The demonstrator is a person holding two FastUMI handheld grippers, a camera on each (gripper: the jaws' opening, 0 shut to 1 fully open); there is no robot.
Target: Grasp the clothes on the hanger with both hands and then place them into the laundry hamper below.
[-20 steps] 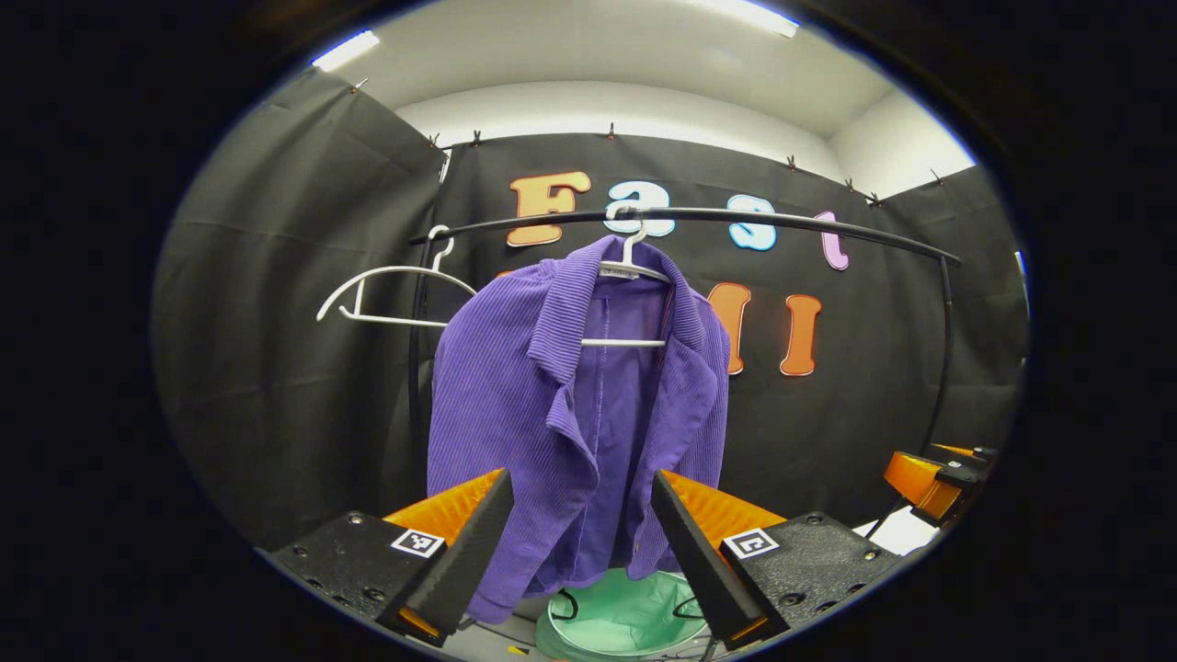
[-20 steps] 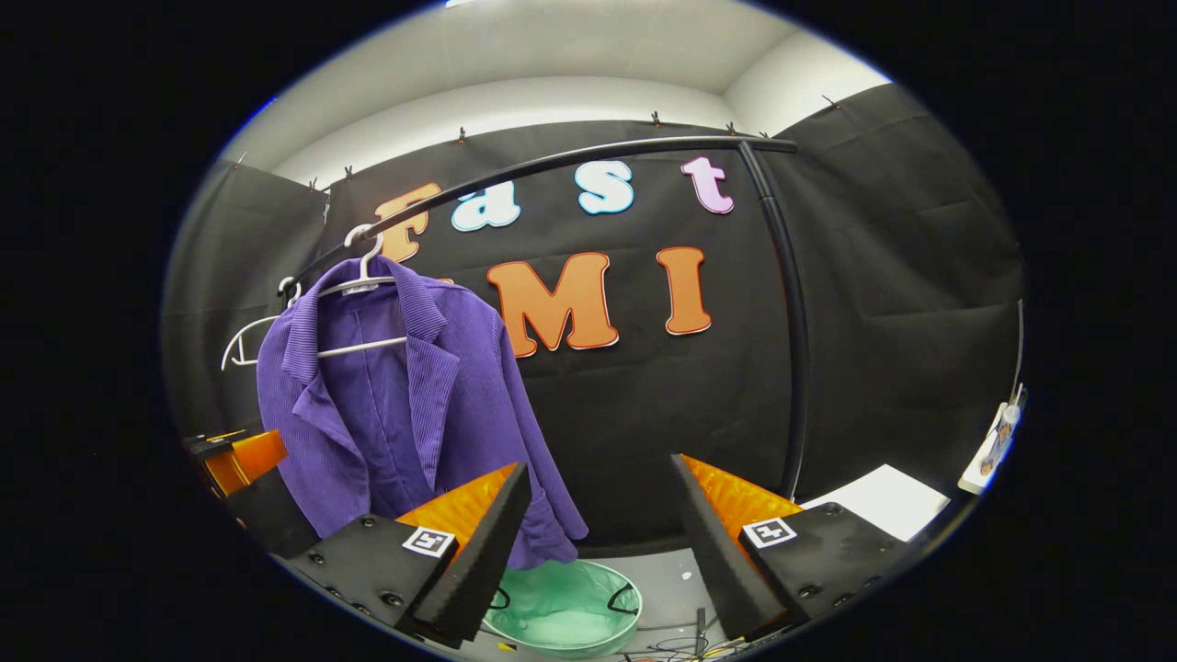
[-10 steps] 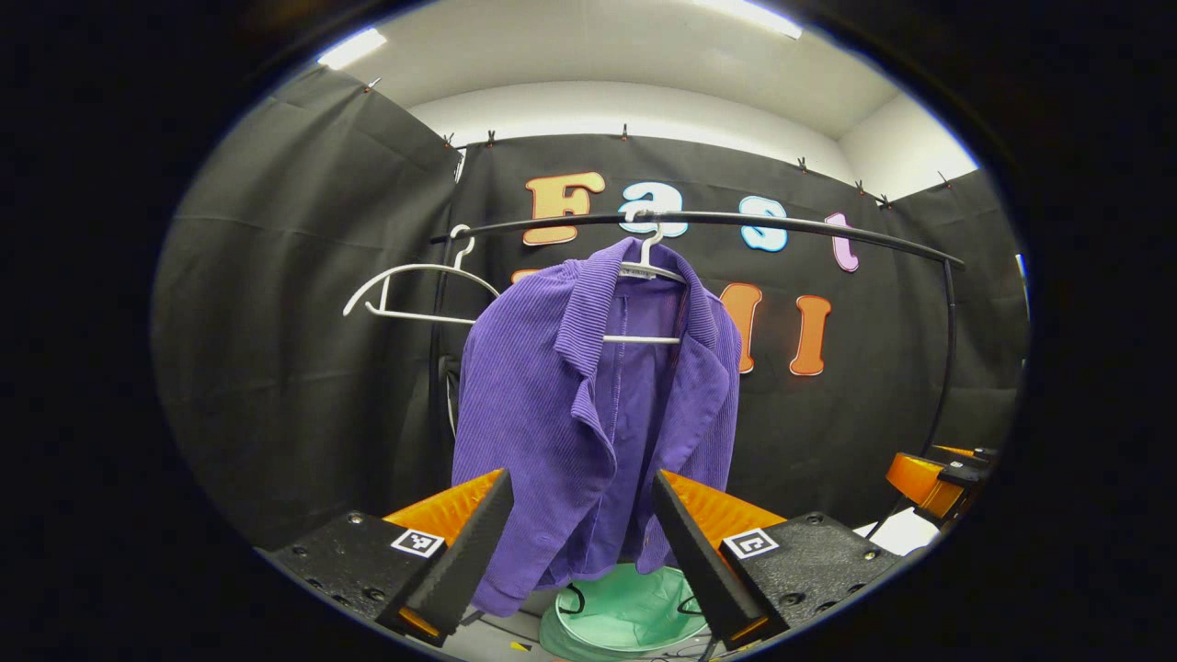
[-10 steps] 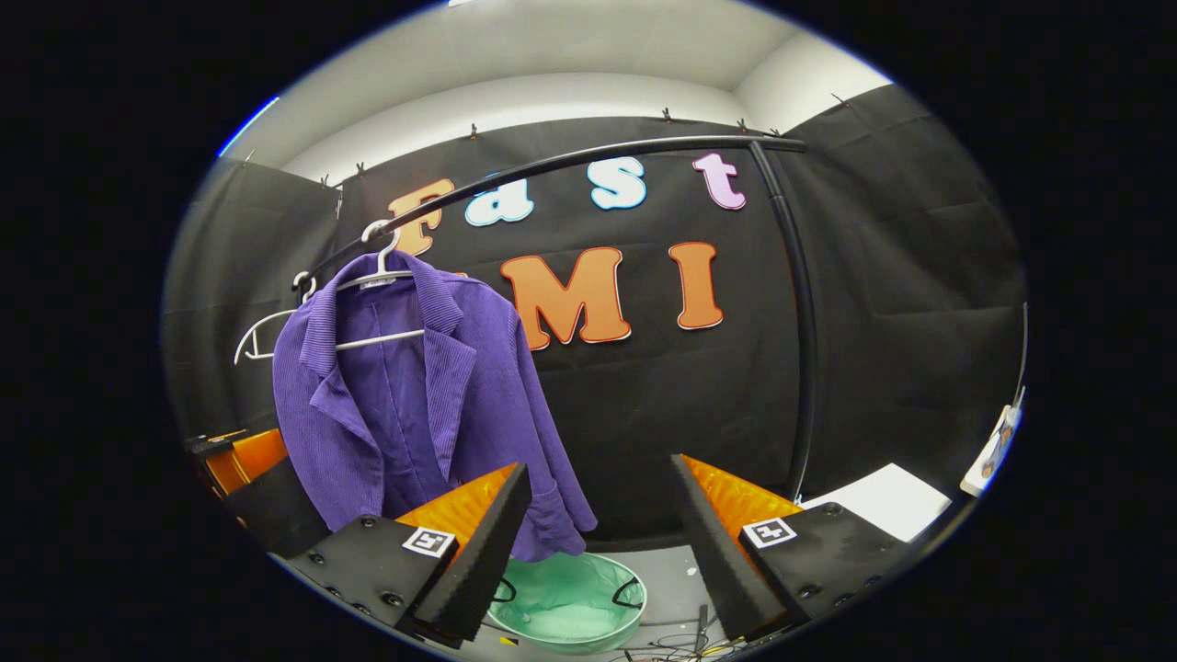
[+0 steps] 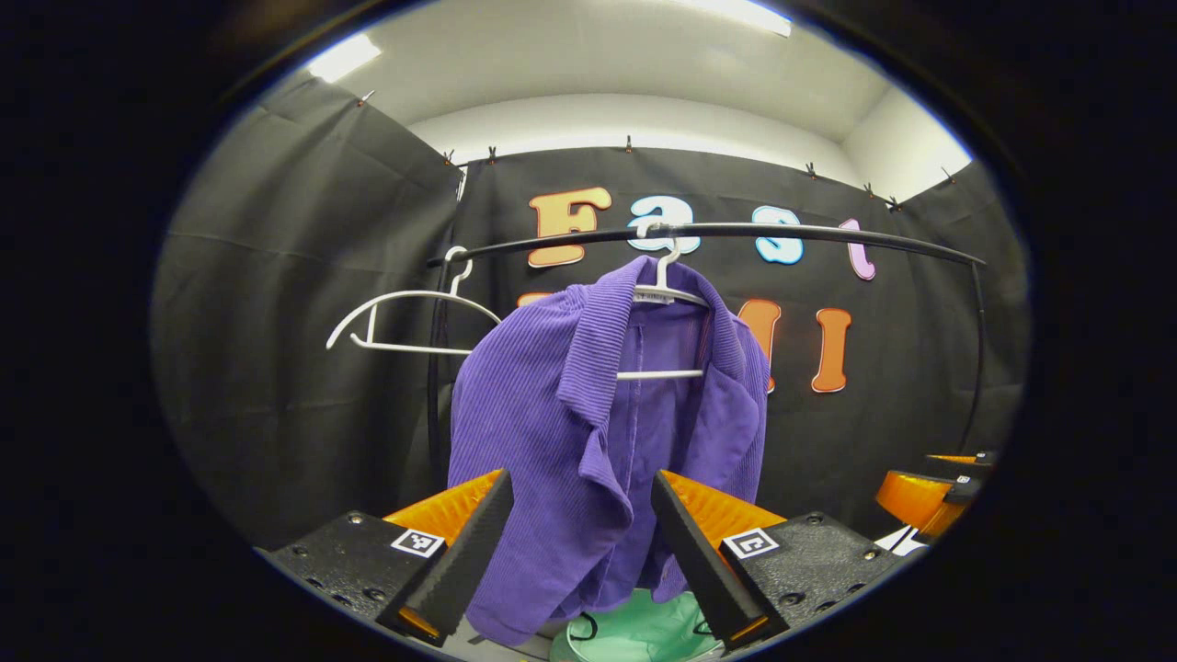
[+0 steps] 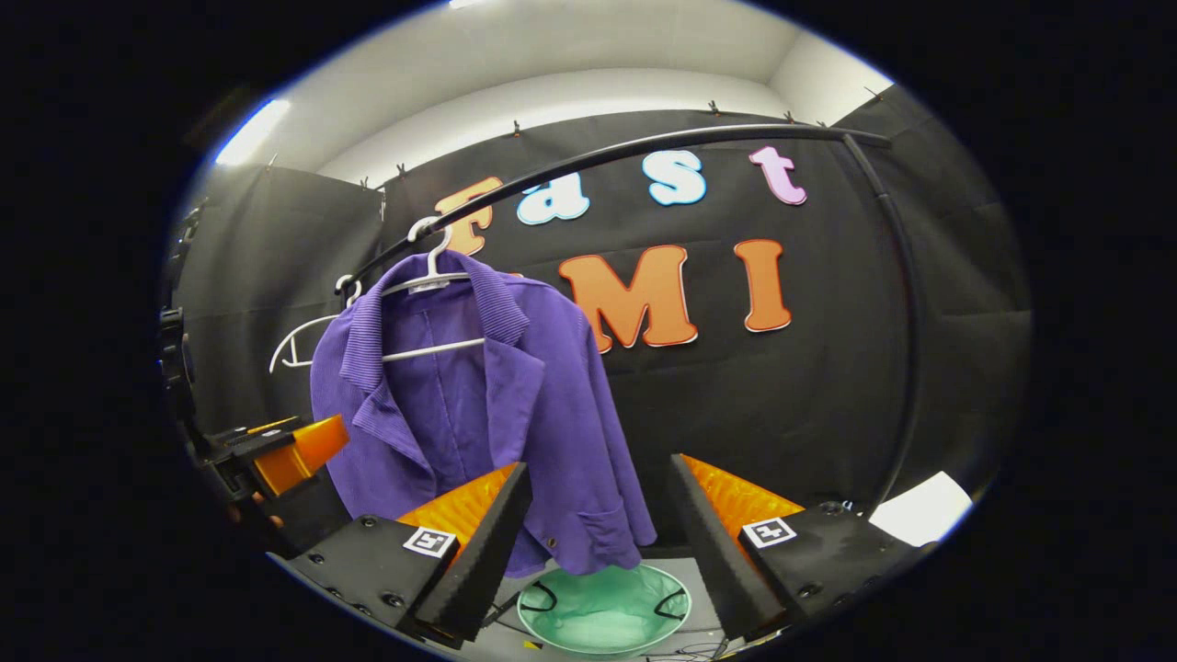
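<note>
A purple corduroy jacket (image 5: 561, 441) (image 6: 515, 405) hangs on a white hanger (image 5: 664, 285) (image 6: 432, 276) from a black curved rail (image 5: 809, 234) (image 6: 644, 152). Under its hem stands a pale green laundry hamper (image 5: 644, 634) (image 6: 602, 611). My left gripper (image 5: 579, 552) is open, its fingers framing the jacket's lower front without touching it. My right gripper (image 6: 598, 552) is open too, short of the jacket, with the jacket's right hem just left of its gap. The other gripper appears at the right edge of the left gripper view (image 5: 924, 492) and at the left edge of the right gripper view (image 6: 285, 455).
An empty white hanger (image 5: 405, 317) (image 6: 303, 340) hangs at the rail's left end. The rail's black upright (image 6: 906, 368) stands at the right. A white sheet (image 6: 919, 507) lies low at the right. Black cloth walls close the booth behind and on both sides.
Both grippers have come closer to the jacket, which looks larger now. The right gripper view has swung left, bringing the jacket nearer its middle. Both jaws stay open.
</note>
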